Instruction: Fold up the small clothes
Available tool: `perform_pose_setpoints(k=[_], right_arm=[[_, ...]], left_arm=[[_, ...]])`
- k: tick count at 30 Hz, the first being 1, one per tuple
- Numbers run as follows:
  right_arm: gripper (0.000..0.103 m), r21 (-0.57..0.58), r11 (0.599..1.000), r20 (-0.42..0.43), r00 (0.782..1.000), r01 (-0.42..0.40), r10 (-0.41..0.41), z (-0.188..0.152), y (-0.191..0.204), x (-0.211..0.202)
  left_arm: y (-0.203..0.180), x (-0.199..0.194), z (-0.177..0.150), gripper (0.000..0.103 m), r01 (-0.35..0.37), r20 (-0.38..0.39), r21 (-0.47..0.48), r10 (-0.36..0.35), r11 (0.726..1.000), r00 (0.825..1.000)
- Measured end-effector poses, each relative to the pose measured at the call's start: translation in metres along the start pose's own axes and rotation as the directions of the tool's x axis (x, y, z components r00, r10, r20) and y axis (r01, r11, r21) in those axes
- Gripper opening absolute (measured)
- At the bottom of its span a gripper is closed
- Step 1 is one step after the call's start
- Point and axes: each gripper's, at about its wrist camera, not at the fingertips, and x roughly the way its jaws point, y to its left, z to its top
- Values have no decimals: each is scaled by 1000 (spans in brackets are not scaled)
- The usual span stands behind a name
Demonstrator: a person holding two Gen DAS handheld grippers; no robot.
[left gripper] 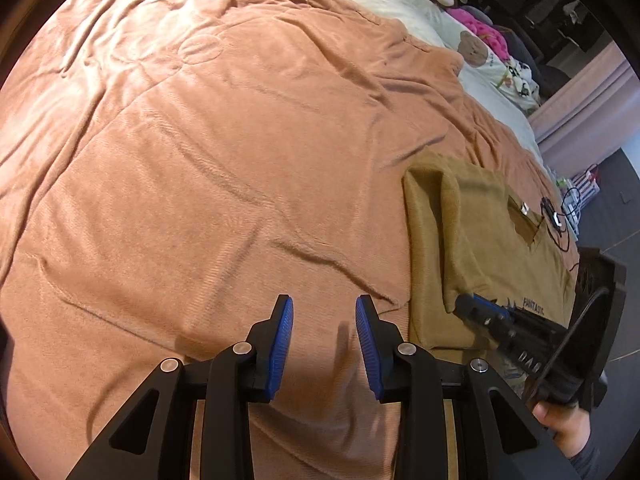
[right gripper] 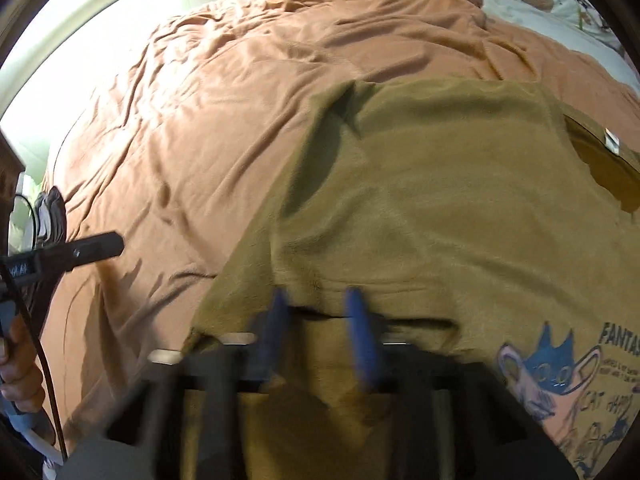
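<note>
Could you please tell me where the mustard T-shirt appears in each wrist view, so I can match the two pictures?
Left wrist: mustard T-shirt lies at the right edge, beyond the left gripper.
Right wrist: it fills the centre and right, under the blurred right gripper.
Shared landmark: the white neck label.

A broad stretch of wrinkled orange blanket (left gripper: 192, 152) is left bare ahead of and to the left of the left gripper (left gripper: 324, 344), whose jaws are held apart above it. To its right the way is taken up by the olive T-shirt (left gripper: 480, 240) and the right gripper (left gripper: 466, 306) on it. A black cable (left gripper: 560, 220) is seen by the far bed edge, near the shirt's collar
</note>
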Motion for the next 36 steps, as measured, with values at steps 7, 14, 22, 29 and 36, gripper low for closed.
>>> perform_pose_setpoints(k=[7,14,22,29,36], right_arm=[[1,60,997,97,995,-45,39,4,-34,-40],[0,189,982,170,985,-12,-21,3,-77,-71],[0,269,962,144,985,52,-94,-5,-94,-71],[1,336,936,62,989,106,-135,-3,-105,-66],[46,335,938,51,992,91,-115,-5,-100,-79]], left_arm=[[-21,7,0,35,17,-14,40,-16,999,1000],[-41,13,-1,35,37,-26,62,-36,997,999],[-59,22,-10,35,56,-55,103,-50,993,997],[-64,34,-13,35,61,-81,104,-52,993,995],[-62,36,-21,36,54,-96,107,-44,993,994]])
